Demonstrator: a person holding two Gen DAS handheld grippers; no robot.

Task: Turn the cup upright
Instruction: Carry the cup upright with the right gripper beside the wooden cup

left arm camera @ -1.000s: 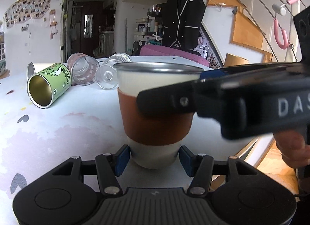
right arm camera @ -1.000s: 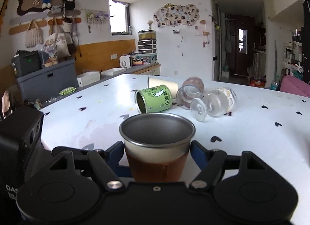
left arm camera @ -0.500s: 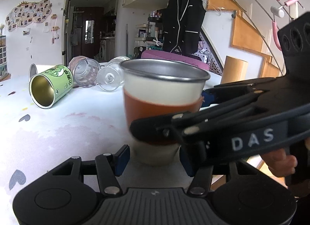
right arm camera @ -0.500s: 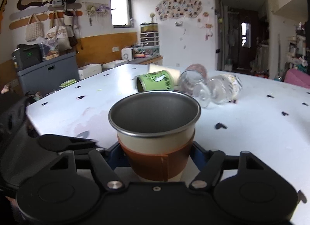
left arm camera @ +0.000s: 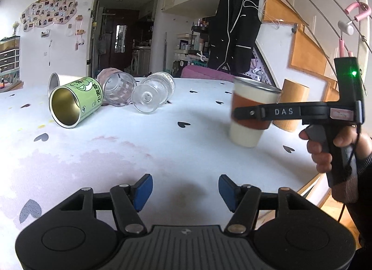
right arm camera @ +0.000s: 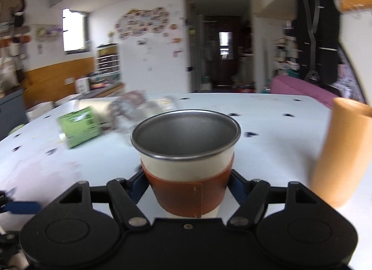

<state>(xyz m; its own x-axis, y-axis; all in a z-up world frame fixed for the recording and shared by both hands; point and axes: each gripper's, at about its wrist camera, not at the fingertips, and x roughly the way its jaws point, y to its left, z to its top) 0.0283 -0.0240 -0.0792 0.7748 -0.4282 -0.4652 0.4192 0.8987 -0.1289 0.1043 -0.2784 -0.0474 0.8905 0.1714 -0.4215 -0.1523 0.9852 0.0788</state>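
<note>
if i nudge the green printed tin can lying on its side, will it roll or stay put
The green printed tin can would probably roll: it lies on its round side on the smooth white table. It looks empty, so likely light. The pink glass beside it may stop it.

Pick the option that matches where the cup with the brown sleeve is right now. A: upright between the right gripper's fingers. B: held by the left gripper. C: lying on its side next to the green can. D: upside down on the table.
A: the cup with the brown sleeve stands mouth up with the right gripper closed around its sleeve, while the left gripper is open and holds nothing.
</note>
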